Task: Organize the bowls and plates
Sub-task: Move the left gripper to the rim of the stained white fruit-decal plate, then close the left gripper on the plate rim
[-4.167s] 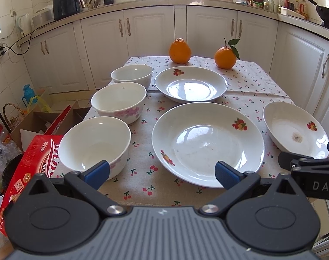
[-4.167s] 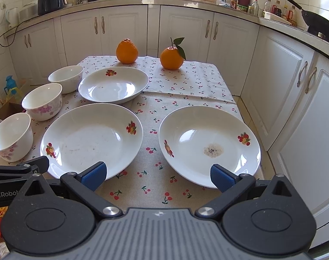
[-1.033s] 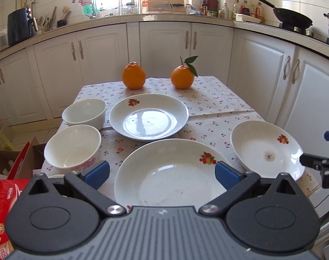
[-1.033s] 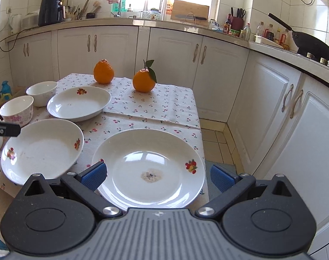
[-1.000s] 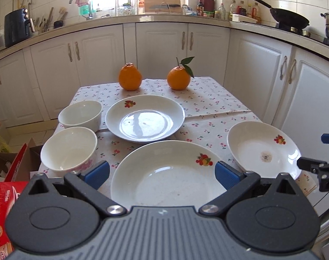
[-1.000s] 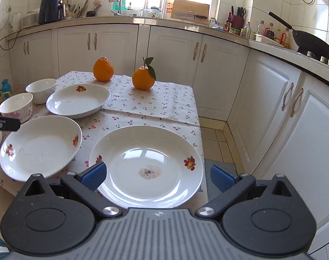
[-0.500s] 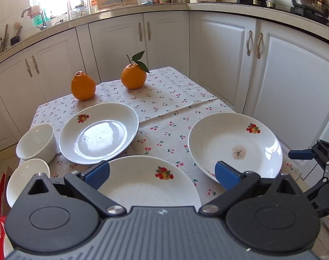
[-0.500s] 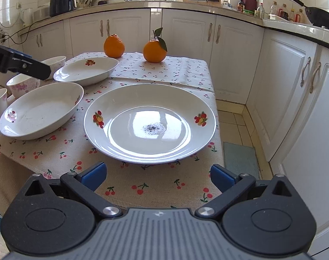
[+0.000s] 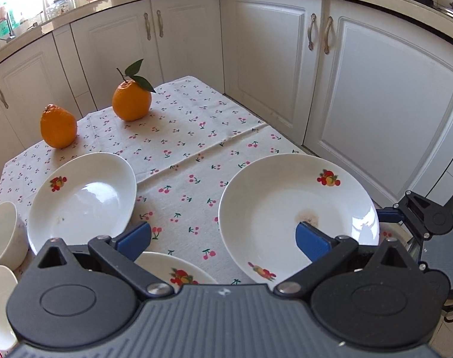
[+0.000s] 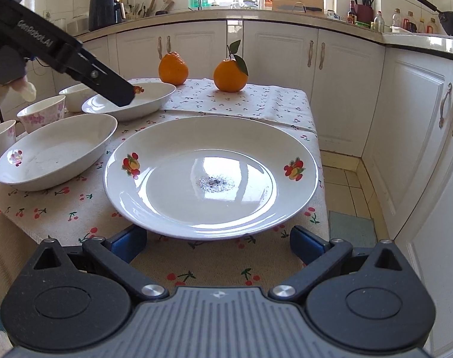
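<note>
Currently, a small table with a cherry-print cloth [image 10: 226,101] is shown, laid with three white plates and some bowls. The right gripper [image 10: 217,243] is held low at the table's near edge, its blue-tipped fingers spread wide and empty, one to each side of the near rim of the big plate [image 10: 211,176], which lies at the table's right end and carries a dark smudge at its middle. The left gripper [image 9: 223,237] is held higher, fingers likewise parted and holding nothing, above the gap between the plates. The step in hand is judged to be the pickup of the big plate for stacking. To do it well, the rim should be slid between the fingers far enough for a firm bite, gripped flat rather than at a tilt, and lifted level, since glazed china is likely to slip. A second plate [image 10: 56,152] lies just beside it on the left, and a third plate [image 10: 131,98] farther back. Three bowls, among them a pink-flowered bowl [image 10: 41,113], stand at the left edge, and two oranges [image 10: 231,74] sit at the far end. Readable writing is limited to "GenRobot.AI" on the left gripper's arm [image 10: 47,41]; no brand can be read on the dishes.
</note>
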